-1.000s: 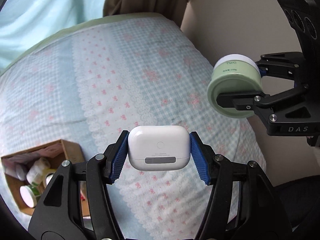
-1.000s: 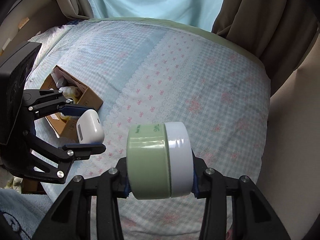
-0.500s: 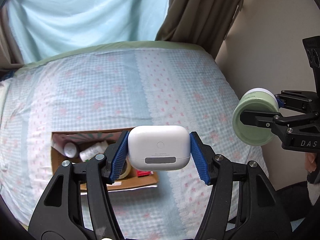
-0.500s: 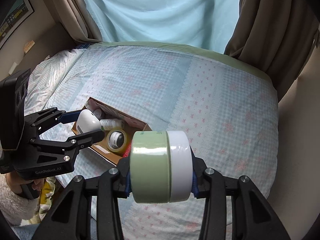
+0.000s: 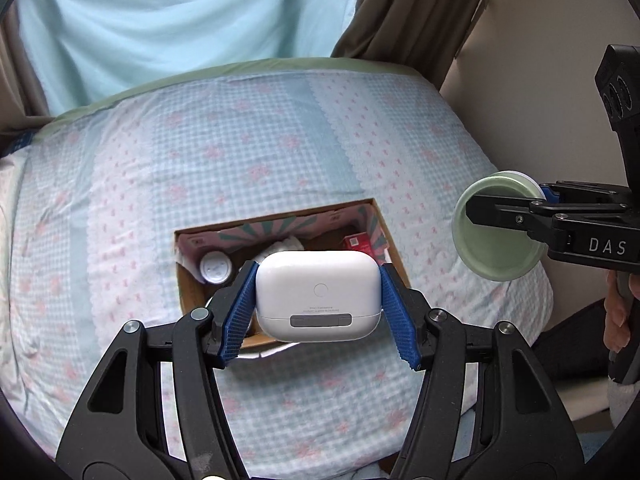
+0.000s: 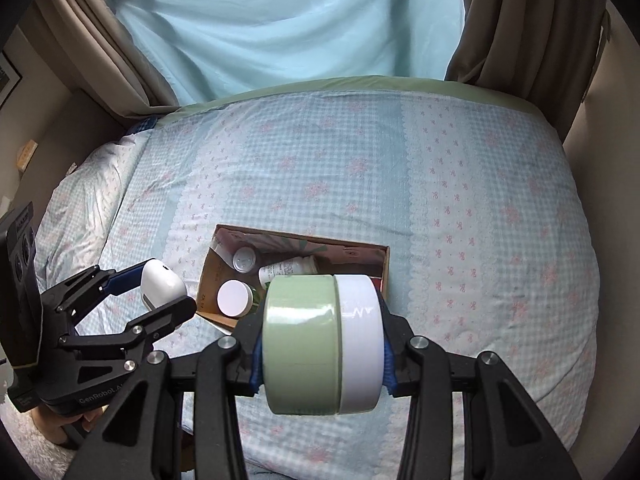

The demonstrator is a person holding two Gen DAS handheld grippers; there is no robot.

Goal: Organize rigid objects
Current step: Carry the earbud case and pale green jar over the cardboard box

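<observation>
My left gripper (image 5: 318, 312) is shut on a white earbuds case (image 5: 318, 294) and holds it in the air above the near edge of an open cardboard box (image 5: 394, 248) on the bed. My right gripper (image 6: 320, 344) is shut on a green jar with a white lid (image 6: 316, 340), held sideways above the bed, near the box (image 6: 386, 260). The jar (image 5: 498, 232) and right gripper (image 5: 516, 216) show at the right of the left wrist view. The left gripper (image 6: 160, 290) with the case (image 6: 160, 286) shows at the left of the right wrist view.
The box holds a white-capped bottle (image 6: 245, 260), a lying bottle (image 6: 288, 270), a white-lidded jar (image 6: 233, 299) and a red packet (image 5: 358, 242). The bed has a blue checked cover (image 6: 360, 168). A pale blue curtain (image 6: 280, 20) and brown curtains (image 6: 520, 20) hang behind.
Both grippers have swung towards the box with their loads still held. The box has come from the left into the middle of both views.
</observation>
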